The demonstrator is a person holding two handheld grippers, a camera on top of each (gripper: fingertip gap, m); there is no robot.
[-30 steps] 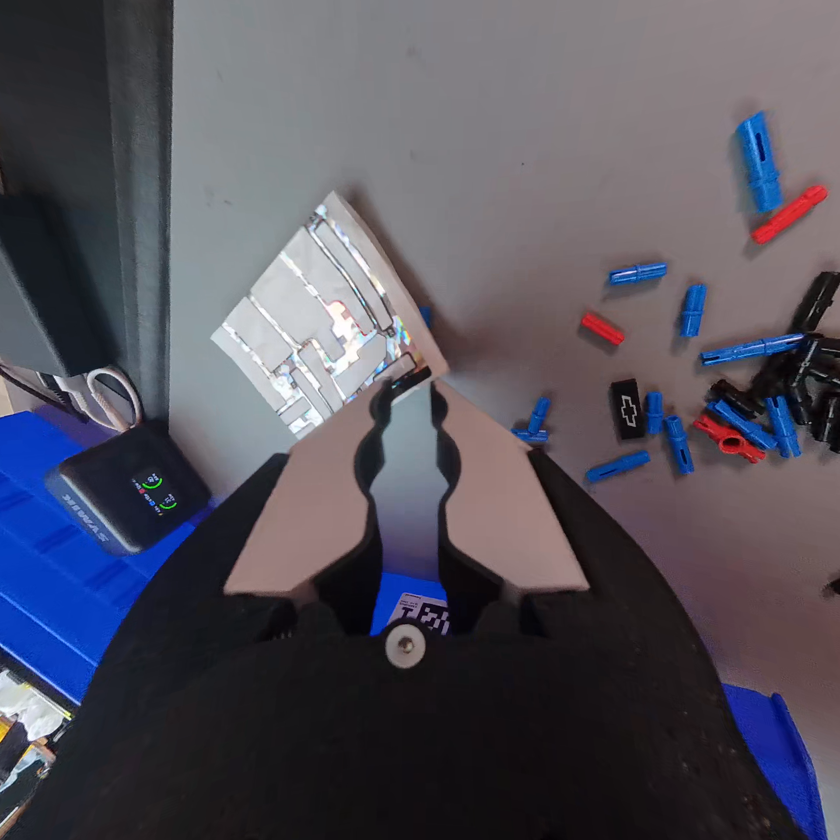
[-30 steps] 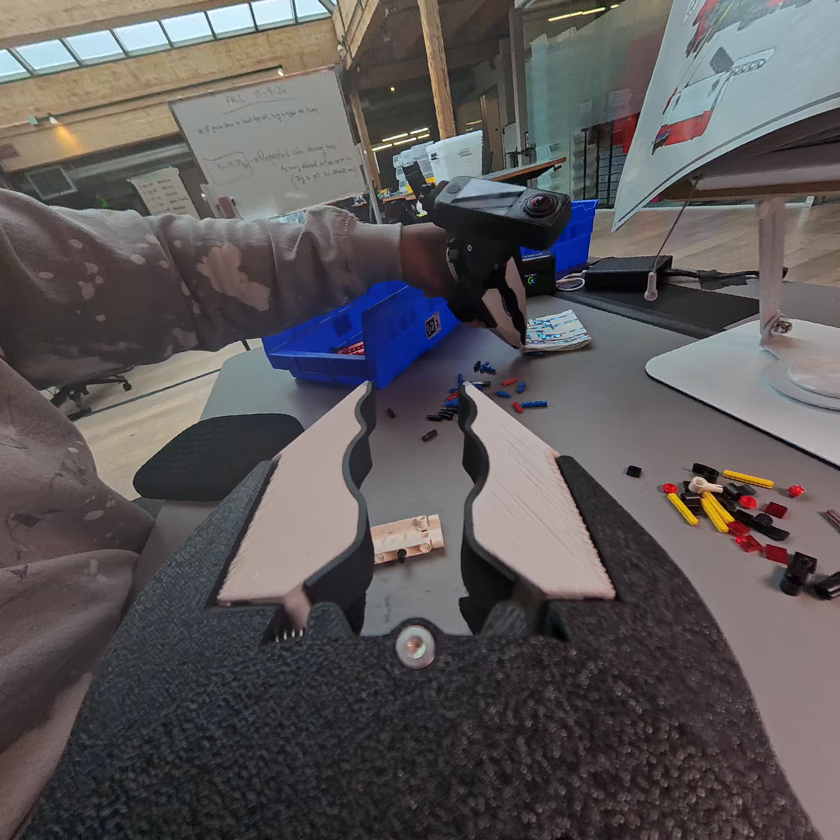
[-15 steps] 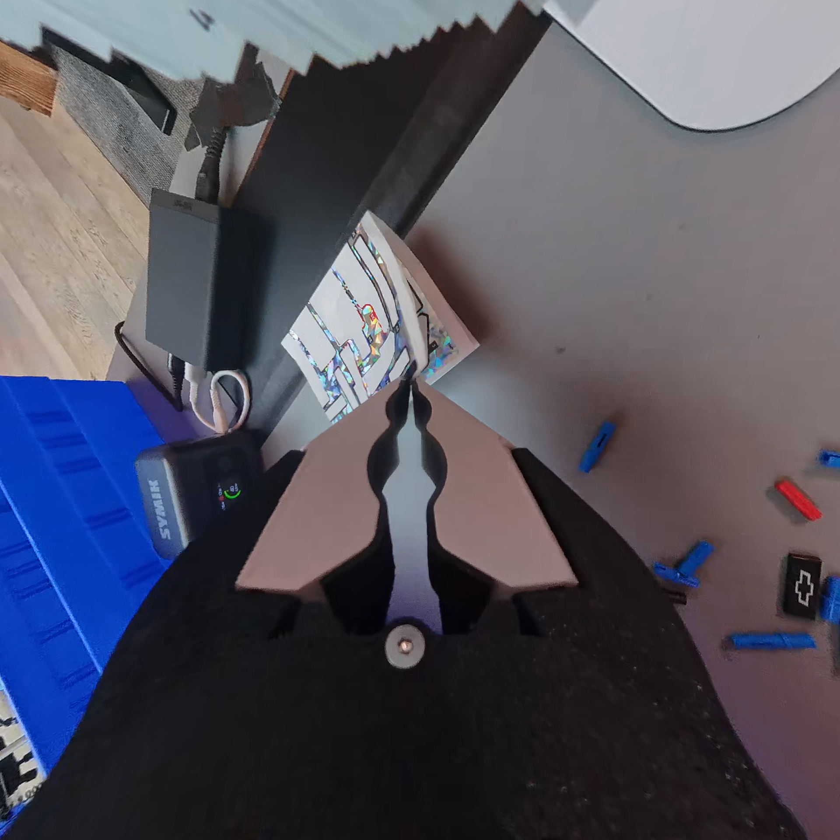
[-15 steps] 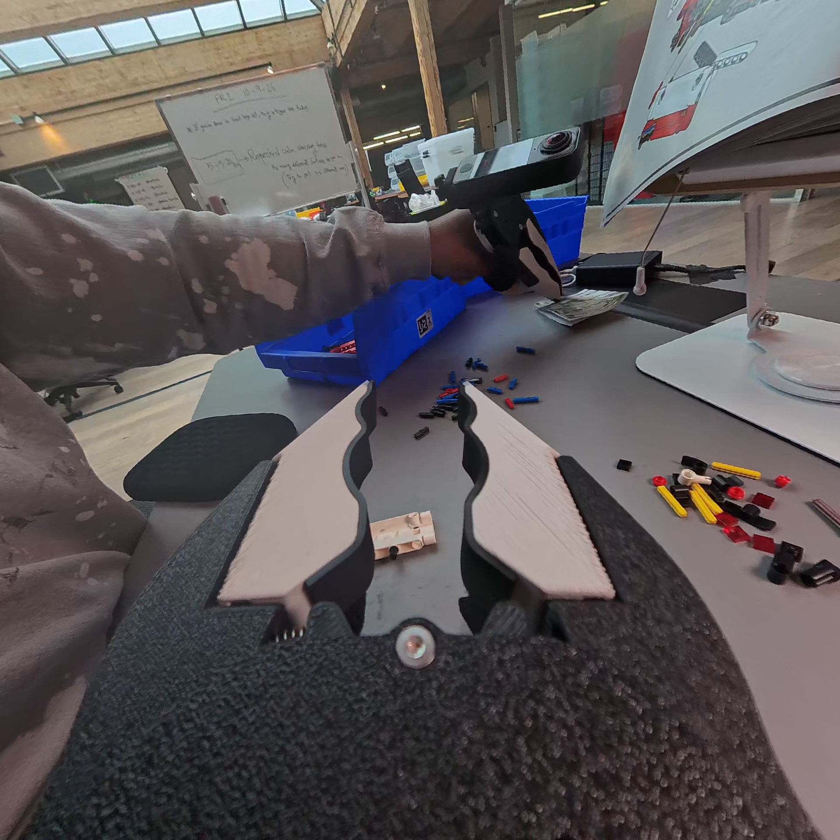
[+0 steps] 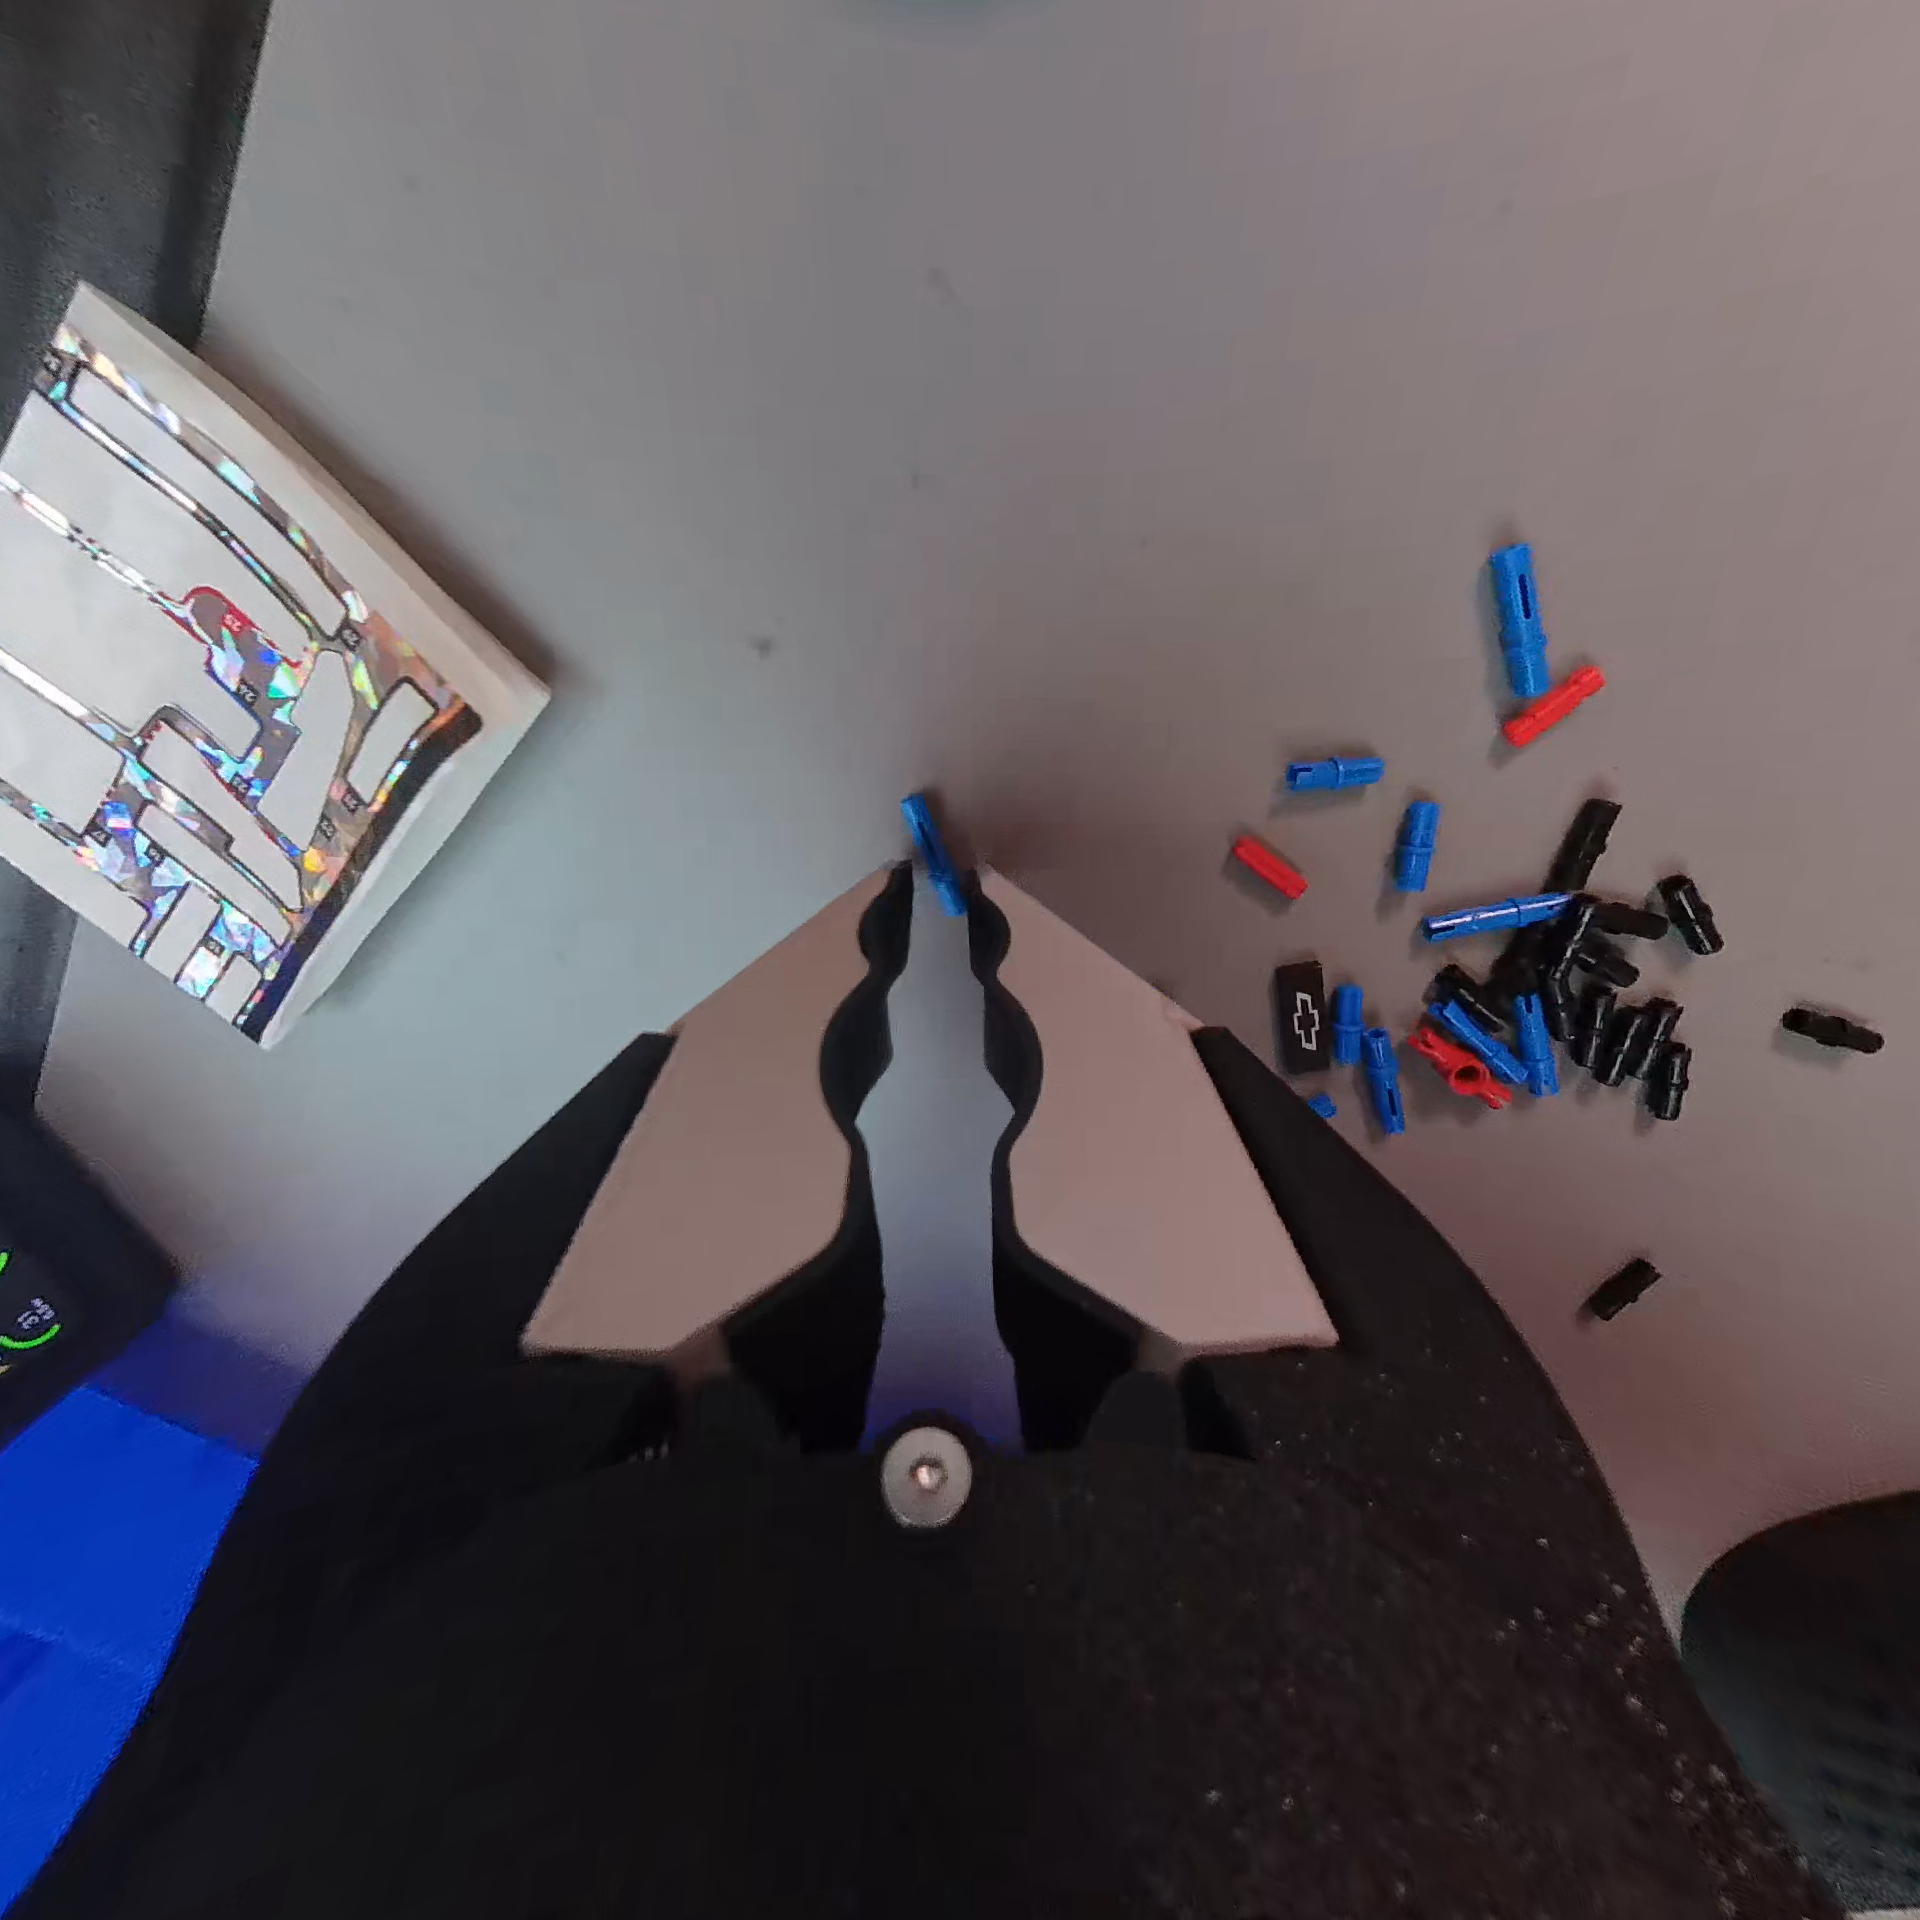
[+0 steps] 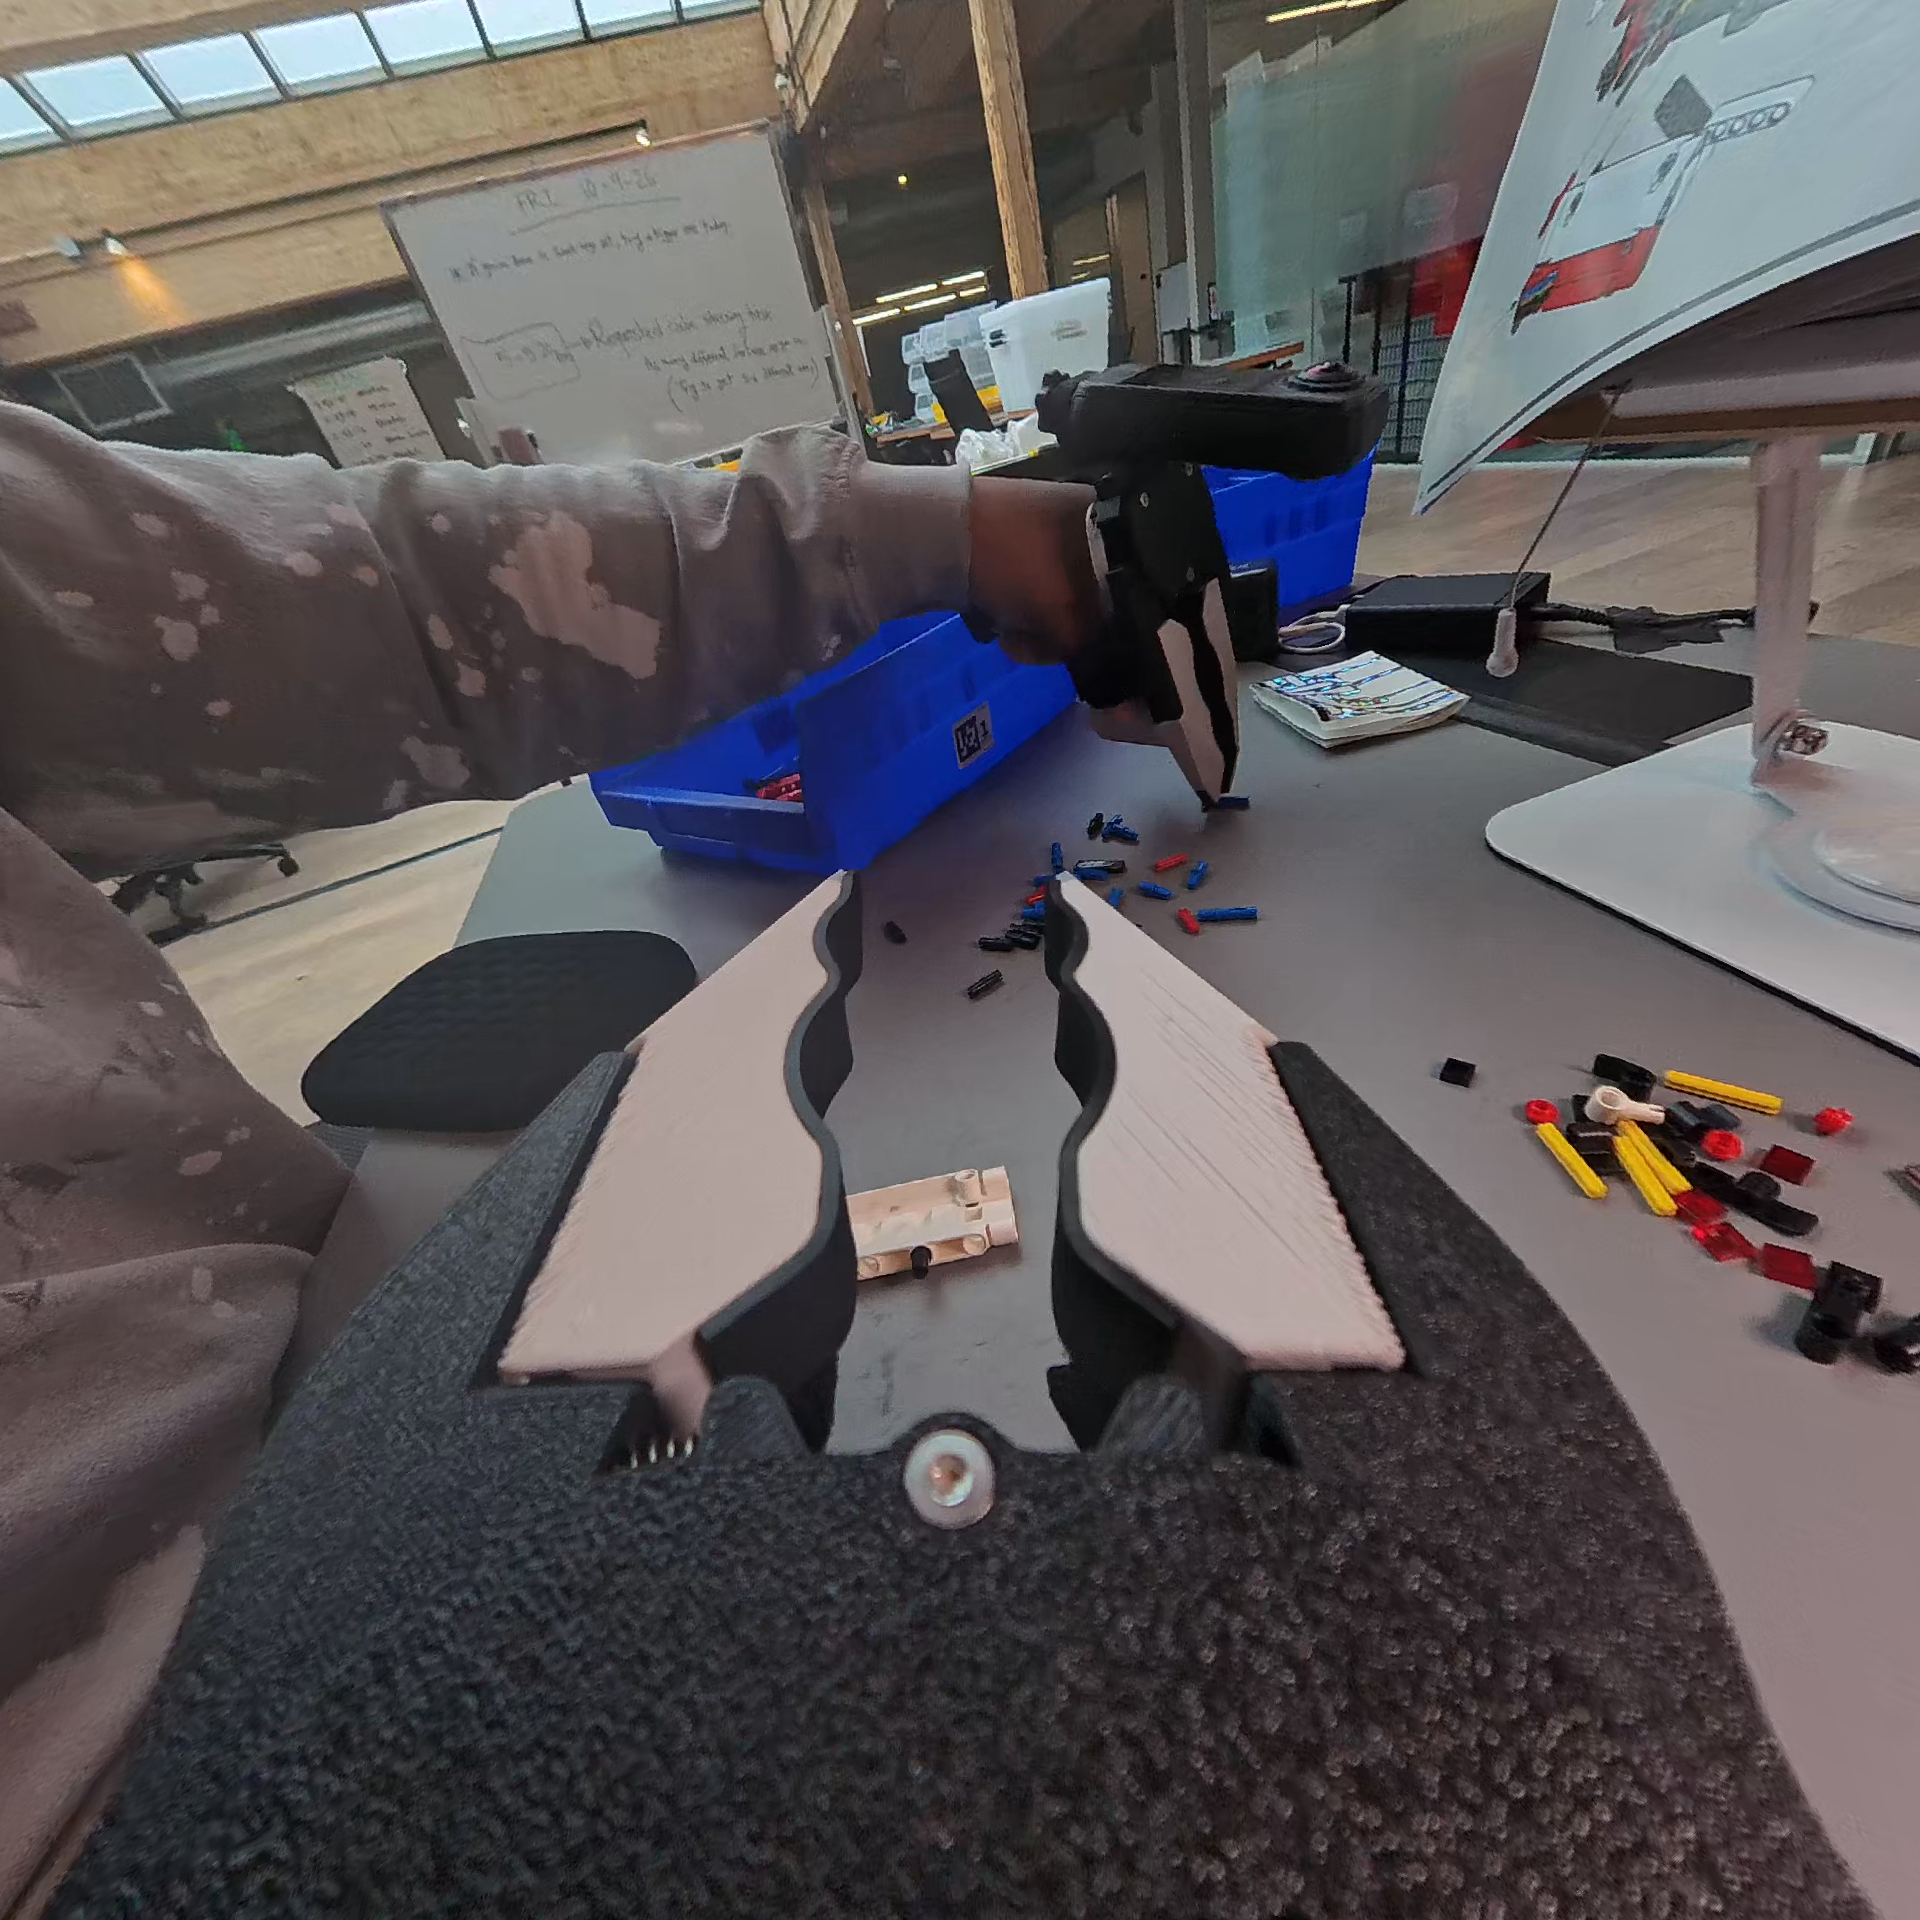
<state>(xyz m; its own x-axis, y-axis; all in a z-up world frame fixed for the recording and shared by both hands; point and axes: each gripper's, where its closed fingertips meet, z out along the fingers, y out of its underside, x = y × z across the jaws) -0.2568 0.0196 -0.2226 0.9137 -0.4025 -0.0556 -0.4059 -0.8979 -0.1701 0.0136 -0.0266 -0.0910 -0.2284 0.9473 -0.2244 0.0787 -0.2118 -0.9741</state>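
Sticker sheet [image 5: 223, 665], perhaps holographic.

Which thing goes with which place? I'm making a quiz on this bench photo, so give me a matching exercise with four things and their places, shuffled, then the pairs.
Things:
1. blue pin
2. sticker sheet
3. tan plate
4. blue bin

Places:
A. on the table between the open right gripper's fingers
B. at the left gripper's tips, between its nearly closed fingers
C. behind the scattered pins, under the person's sleeve
D. flat at the table's far edge, near a black power brick

Pairs: 1-B, 2-D, 3-A, 4-C
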